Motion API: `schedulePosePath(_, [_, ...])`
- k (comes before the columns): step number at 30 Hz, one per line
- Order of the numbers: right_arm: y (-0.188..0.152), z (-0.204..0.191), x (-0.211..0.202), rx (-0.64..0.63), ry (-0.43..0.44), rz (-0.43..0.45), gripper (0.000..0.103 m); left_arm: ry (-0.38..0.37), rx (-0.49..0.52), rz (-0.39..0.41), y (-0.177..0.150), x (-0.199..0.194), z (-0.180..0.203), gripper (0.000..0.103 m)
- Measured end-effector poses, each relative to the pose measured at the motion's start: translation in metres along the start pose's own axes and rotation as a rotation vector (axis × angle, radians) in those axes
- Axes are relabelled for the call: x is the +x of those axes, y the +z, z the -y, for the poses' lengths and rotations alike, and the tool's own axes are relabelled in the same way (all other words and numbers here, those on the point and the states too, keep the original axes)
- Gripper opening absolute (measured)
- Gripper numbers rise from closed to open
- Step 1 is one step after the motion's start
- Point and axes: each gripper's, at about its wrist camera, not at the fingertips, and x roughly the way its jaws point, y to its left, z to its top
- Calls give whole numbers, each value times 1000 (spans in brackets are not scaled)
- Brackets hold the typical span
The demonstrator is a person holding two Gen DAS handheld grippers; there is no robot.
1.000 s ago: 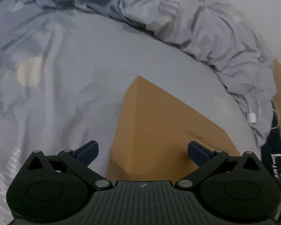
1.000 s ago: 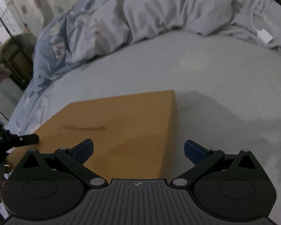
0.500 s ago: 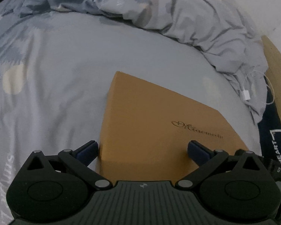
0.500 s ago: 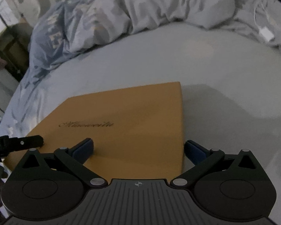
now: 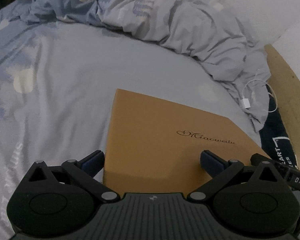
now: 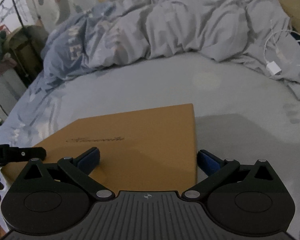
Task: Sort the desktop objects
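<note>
Tan cardboard box (image 5: 162, 140) on bedsheet (image 5: 70, 76), 12 o'clock of both tools; left gripper (image 5: 153, 160) and right gripper (image 6: 148, 159) splayed, straddling corners, grasping nothing. Risk: soft bedding lets box skid

Tan cardboard box (image 5: 162, 136), flat, lid closed, lying level on the pale grey bed sheet (image 5: 74, 84). Dark cursive script printed on top face. Left wrist view: box's near left corner sits between the fingers (image 5: 94, 160), left edge just beside the left finger. Right wrist view: near right corner between the fingers (image 6: 208, 160), box (image 6: 142, 132) edge just beside the right finger.
</note>
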Motion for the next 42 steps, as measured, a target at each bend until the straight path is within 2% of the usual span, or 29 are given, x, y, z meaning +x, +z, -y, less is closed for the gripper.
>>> schedulePosePath(12, [-43,-17,-89,-34,28,93,103,6,58,104,-42,-68,30,103])
schedulePosePath(19, [-75,-19,-118,-25,59,120,103,22,97,147,-73,-94,39,103])
schedulePosePath(23, [-101,-19,-119,-34,74,117,103,62,149,181,-97,-93,38,103])
schedulePosePath(28, [-135,-17,-95,-71,87,101,103,124,178,207,-118,-72,30,103])
schedulePosePath(37, [-154,-17,-91,-58,84,75,103,115,158,179,-138,-77,22,103])
schedulePosePath(42, [-166,-19,-91,-83,66,57,103,136,160,155,-149,-71,20,103])
